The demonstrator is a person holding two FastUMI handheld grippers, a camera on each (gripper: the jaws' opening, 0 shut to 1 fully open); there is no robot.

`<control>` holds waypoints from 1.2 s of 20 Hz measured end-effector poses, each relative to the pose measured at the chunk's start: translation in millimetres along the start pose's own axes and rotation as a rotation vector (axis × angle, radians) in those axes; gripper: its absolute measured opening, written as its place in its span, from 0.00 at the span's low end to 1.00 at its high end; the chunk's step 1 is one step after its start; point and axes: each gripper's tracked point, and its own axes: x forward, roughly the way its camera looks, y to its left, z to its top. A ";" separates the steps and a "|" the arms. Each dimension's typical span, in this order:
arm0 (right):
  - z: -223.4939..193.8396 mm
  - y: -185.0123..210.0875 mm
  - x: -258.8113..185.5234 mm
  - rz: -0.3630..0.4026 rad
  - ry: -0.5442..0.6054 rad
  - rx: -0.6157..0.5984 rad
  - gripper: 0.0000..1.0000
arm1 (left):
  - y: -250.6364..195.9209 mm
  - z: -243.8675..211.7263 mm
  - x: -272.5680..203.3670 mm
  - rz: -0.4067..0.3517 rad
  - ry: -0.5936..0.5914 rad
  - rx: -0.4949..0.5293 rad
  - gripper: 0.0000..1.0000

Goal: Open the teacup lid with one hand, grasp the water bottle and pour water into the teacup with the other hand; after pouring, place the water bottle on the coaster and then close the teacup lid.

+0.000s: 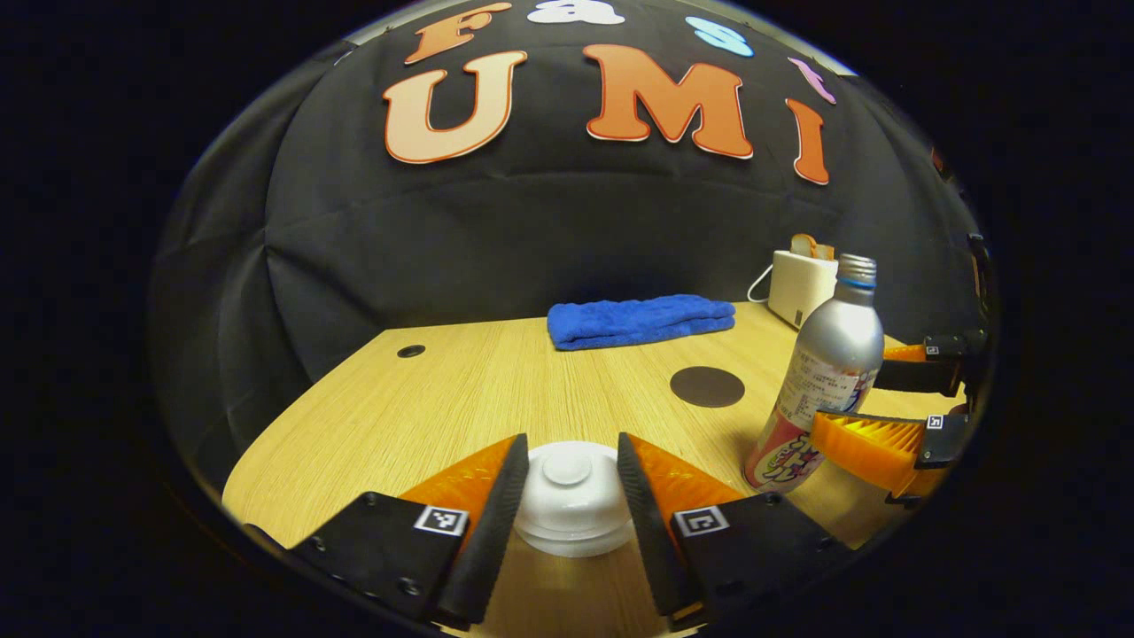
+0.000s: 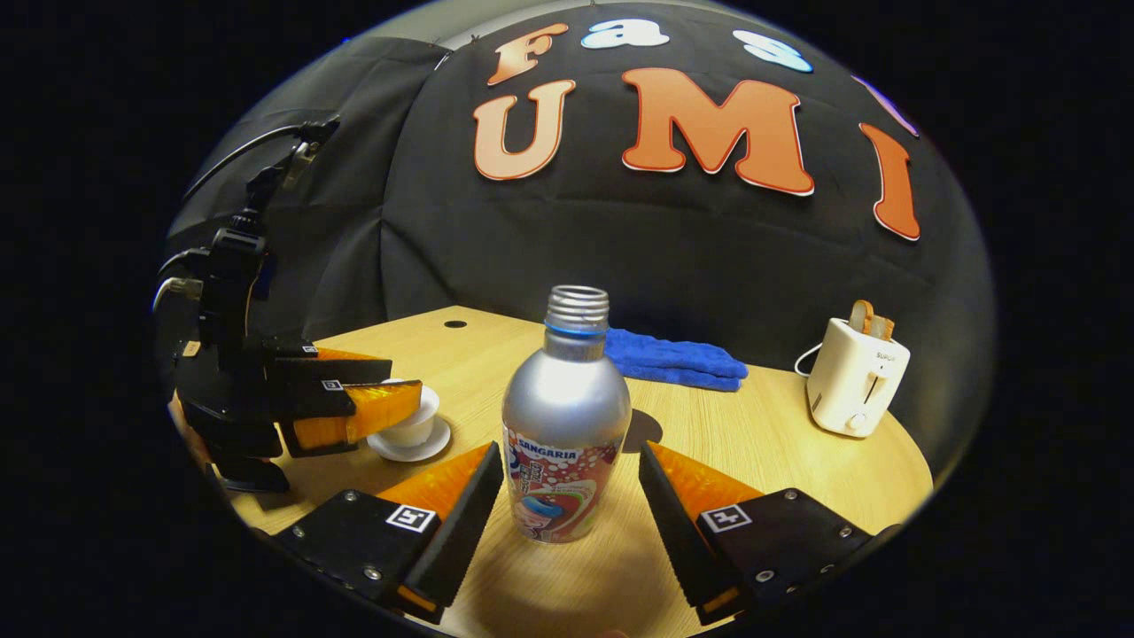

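A: Left gripper view. What stands between the fingers of the left gripper [image 1: 567,496]?

B: The teacup lid [image 1: 571,483], white, round, with a small flat knob on top, still seated on the teacup [image 2: 412,425], which rests on a white saucer [image 2: 416,447] on the wooden desk [image 1: 461,390]. The fingers flank the lid with a narrow gap on each side; the gripper is released, not pressing.

A: And the water bottle [image 2: 565,425]?

B: Silver metal body with rounded shoulders, threaded neck without cap, a blue ring under the thread and a printed red and white label on the lower half. It stands upright on the desk between the fingers of the right gripper [image 2: 571,505], which are spread well apart from its sides: released as well.

A: Where is the coaster [image 1: 707,386]?

B: A dark round disc lying flat on the desk, beyond the teacup and near the bottle. Farther back, a folded blue towel [image 1: 640,321] lies by the wall, and a white toaster [image 2: 855,377] holding bread sits to the right.
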 end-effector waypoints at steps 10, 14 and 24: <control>-14.6 3.3 11.4 0.028 0.050 0.028 0.85 | 4.9 7.9 7.1 0.032 -0.041 -0.009 0.36; -12.6 3.5 9.9 0.025 0.057 0.040 0.79 | 7.0 20.8 0.2 0.045 -0.087 -0.018 0.31; 15.7 -14.9 4.3 -0.057 0.039 -0.154 0.79 | 31.3 47.5 -29.5 0.086 -0.174 -0.022 0.28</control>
